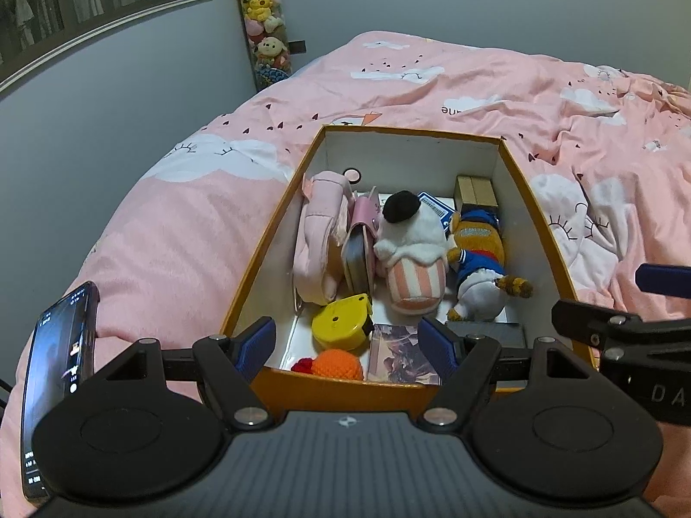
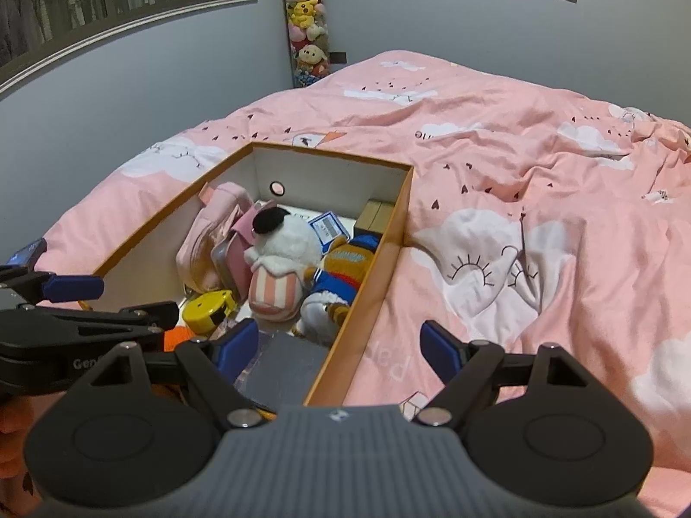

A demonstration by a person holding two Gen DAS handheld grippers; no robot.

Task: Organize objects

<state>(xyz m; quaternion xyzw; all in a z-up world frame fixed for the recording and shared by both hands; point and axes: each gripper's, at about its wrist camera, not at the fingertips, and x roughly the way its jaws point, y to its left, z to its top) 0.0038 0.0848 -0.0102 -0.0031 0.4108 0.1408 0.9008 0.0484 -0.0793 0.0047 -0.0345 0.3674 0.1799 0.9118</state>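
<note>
An orange cardboard box point(image 1: 414, 131) with white inner walls rests on the pink bed. It holds a pink pouch point(image 1: 317, 233), a white plush in a striped cup point(image 1: 414, 250), an orange plush in blue clothes point(image 1: 479, 254), a yellow tape measure point(image 1: 341, 321), an orange crochet ball point(image 1: 337, 364) and a booklet point(image 1: 399, 354). My left gripper point(image 1: 345, 345) hangs open over the box's near end, nothing between its fingers. My right gripper point(image 2: 339, 343) is open too, straddling the box's right wall point(image 2: 367, 302) without touching it. It shows at the right edge of the left wrist view as well.
The pink quilt point(image 2: 518, 172) with cloud prints spreads to the right and beyond the box. A phone point(image 1: 60, 367) sits at the left gripper's side. A tall tube of plush toys point(image 1: 263, 21) stands in the room's corner by the grey wall.
</note>
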